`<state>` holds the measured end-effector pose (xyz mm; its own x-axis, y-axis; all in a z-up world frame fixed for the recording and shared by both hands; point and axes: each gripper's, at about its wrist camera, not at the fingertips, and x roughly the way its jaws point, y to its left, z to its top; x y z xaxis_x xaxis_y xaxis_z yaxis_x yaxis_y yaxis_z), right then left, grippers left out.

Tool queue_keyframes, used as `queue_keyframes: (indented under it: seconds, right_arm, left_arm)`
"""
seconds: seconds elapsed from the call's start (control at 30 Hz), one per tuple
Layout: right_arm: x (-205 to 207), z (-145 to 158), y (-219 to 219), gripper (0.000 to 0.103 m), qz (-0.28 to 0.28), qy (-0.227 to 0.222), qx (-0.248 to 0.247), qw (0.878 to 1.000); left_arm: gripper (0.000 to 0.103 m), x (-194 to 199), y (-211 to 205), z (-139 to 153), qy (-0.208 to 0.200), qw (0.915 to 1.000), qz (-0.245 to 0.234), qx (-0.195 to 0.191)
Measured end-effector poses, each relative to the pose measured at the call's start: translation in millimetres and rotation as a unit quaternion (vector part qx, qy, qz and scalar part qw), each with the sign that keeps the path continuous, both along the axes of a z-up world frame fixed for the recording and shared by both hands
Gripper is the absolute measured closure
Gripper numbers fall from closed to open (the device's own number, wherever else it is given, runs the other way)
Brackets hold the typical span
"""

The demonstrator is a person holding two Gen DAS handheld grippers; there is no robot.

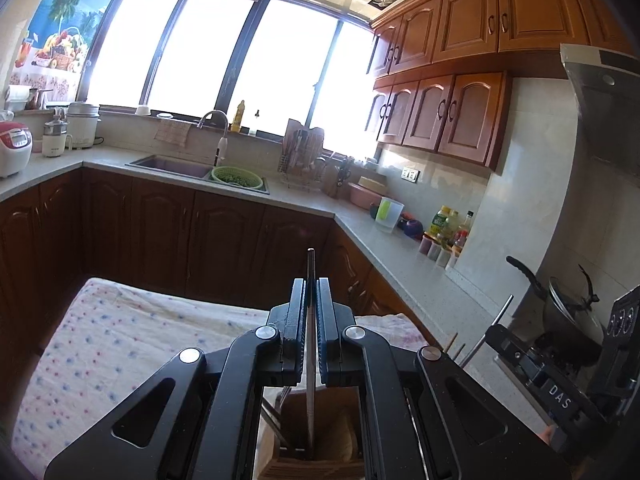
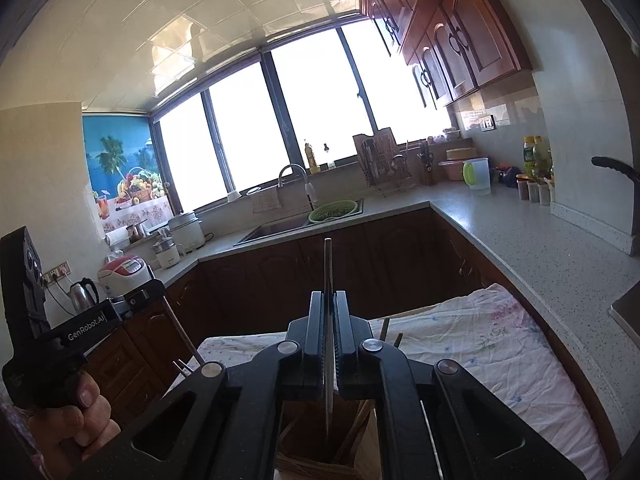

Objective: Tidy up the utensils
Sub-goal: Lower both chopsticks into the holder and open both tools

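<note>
The left gripper (image 1: 311, 292) was clamped on a metal chopstick (image 1: 311, 360), its lower end down in the wooden holder (image 1: 316, 466). The right gripper (image 2: 329, 304) pinched another chopstick (image 2: 328, 340) likewise — above the same holder (image 2: 316, 460), on the cloth-covered table (image 2: 500, 344).

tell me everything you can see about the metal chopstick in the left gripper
The metal chopstick is a thin, straight, silvery rod, upright, clamped between the left gripper's shut black fingers. Its squared top pokes above them; its lower end reaches down into the wooden utensil holder on the dotted cloth.
</note>
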<state>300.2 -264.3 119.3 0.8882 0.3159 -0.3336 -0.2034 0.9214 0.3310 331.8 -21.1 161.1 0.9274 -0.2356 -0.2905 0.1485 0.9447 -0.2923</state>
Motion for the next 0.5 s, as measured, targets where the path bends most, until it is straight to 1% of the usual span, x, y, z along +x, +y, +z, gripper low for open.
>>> queue_keyframes:
  seconds: [0.23,0.43,0.5]
  right_arm:
    - [1,-32,8,0.099,0.004,0.024,-0.008,1.000]
    - [4,-47,15,0.099,0.007,0.045,-0.012,0.999]
    - [2,-47,15,0.099,0.002,0.040,-0.016,0.999]
  left_arm:
    - [0.099,-1,-7,-29,0.019,0.9996,-0.008,0.017]
    - [0.099,1,-10,-48,0.043,0.9986,-0.013,0.030]
    - [0.099,2,-10,-53,0.051,0.9981,-0.015,0.031]
